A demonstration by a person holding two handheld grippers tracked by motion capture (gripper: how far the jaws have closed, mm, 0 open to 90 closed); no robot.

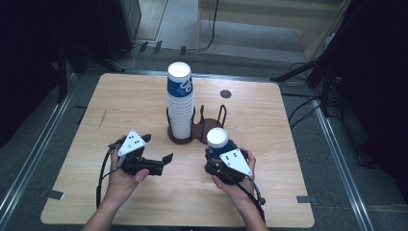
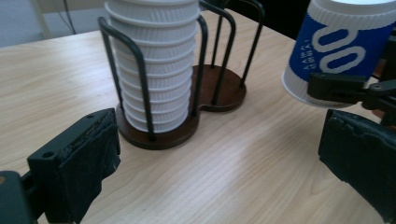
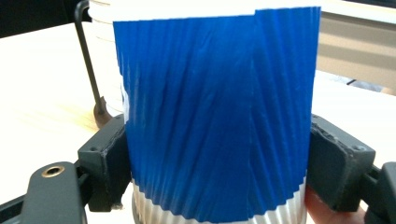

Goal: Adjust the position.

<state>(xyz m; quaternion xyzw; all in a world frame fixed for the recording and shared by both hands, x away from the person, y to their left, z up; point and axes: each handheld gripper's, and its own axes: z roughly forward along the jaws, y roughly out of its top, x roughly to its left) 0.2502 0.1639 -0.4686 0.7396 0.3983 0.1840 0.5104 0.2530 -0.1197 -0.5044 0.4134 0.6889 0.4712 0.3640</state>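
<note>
Right gripper (image 1: 217,155), lower centre-right of high view, clamped blue paper cup (image 1: 219,143) between both jaws, cup upright, just right of holder. Left gripper (image 1: 161,151), lower centre-left, jaws spread wide, nothing between them, pointed toward holder. Dark wire cup holder (image 1: 198,126) stood mid-frame on wooden table (image 1: 269,115); its left bay held tall stack of cups (image 1: 180,101), right bay empty. In left gripper view, held cup (image 2: 341,46) appeared upper right.
</note>
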